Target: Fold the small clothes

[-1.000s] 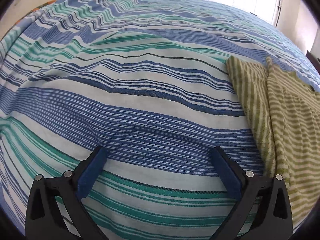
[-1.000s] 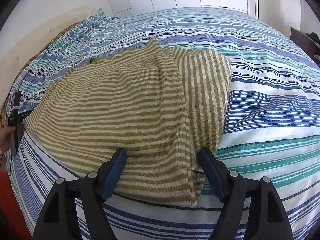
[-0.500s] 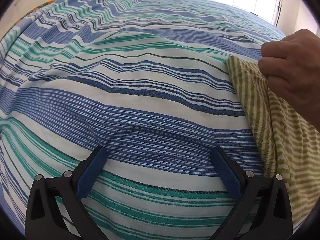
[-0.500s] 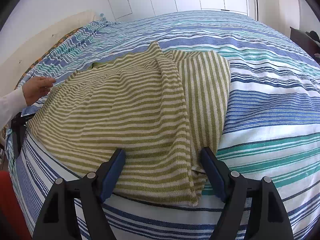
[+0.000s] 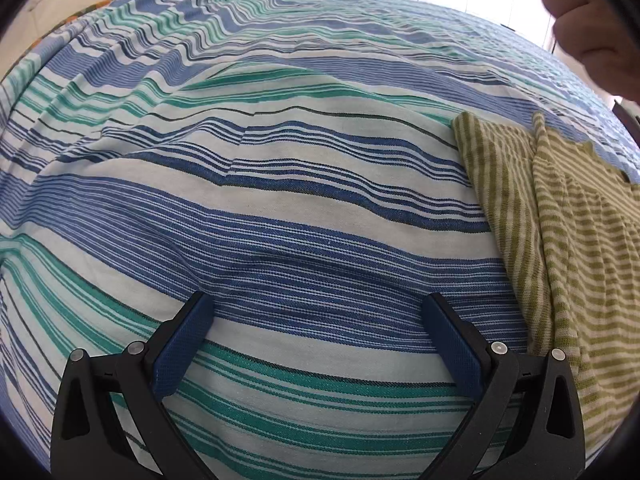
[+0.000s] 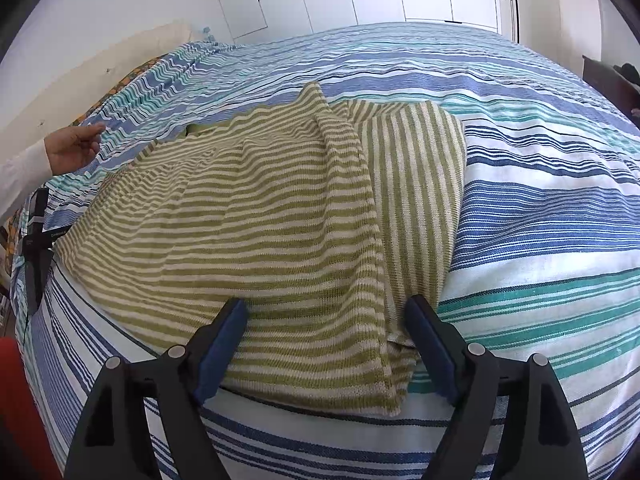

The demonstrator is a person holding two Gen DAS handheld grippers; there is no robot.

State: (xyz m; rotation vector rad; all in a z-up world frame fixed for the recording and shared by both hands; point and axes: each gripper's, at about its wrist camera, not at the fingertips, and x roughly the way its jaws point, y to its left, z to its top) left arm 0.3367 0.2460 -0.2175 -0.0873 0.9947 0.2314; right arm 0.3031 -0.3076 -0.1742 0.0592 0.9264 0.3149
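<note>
Leftmost, the left gripper [image 5: 318, 322] tilts down over the striped bedspread [image 5: 280, 184], its blue-padded fingers [image 5: 182, 350] spread wide with nothing but bare cover between them. To its right on the bed lies the green-striped garment [image 5: 560, 248], only its near edge showing in that view. Above it, at the upper right corner, a bare hand [image 5: 588, 20] hangs in the air with fingers loosely curled, not touching the cloth. From the right wrist view, the same hand [image 6: 74, 148], with a pale sleeve [image 6: 22, 178] behind it, hovers off the garment's [image 6: 248, 224] far left corner, clear of it. Further right, the right gripper [image 6: 326, 322] tilts down over the garment's near hem; its fingers [image 6: 224, 344] have just been opening and stand released, straddling the folded-over edge without pinching it. A narrower striped panel [image 6: 420, 184] lies flat beside that fold.
</note>
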